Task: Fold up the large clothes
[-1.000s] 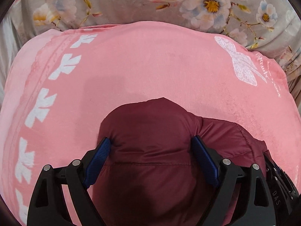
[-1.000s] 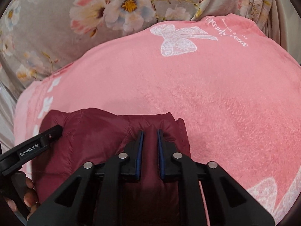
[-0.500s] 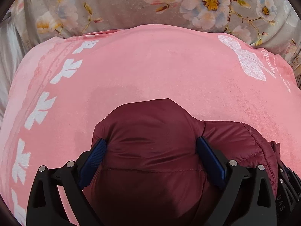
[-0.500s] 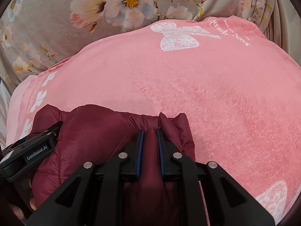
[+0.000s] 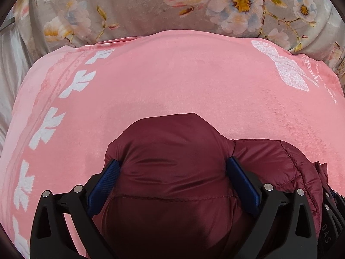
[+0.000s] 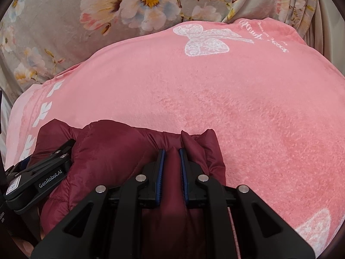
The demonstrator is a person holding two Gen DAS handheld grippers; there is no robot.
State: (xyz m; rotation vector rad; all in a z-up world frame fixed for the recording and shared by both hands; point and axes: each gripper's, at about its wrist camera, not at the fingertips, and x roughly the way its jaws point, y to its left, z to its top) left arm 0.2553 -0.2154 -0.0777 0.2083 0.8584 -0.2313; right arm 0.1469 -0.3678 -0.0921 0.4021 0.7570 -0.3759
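A dark red puffer jacket lies bunched on a pink fleece blanket. My left gripper stands wide open astride a puffy bulge of the jacket. Its blue pads rest beside the fabric without squeezing it. In the right wrist view, my right gripper is shut on a narrow upright fold of the jacket. The left gripper's black finger shows at that view's lower left, lying on the jacket. The jacket's lower part is hidden below both views.
The pink blanket bears a white bow print and a row of white leaf shapes. Behind it lies a grey floral cover. Pale pleated cloth hangs at the left edge.
My left jaws have spread wider, letting the pinched jacket bulge relax and widen. The left gripper has sunk slightly. My right gripper keeps its hold on the fold.
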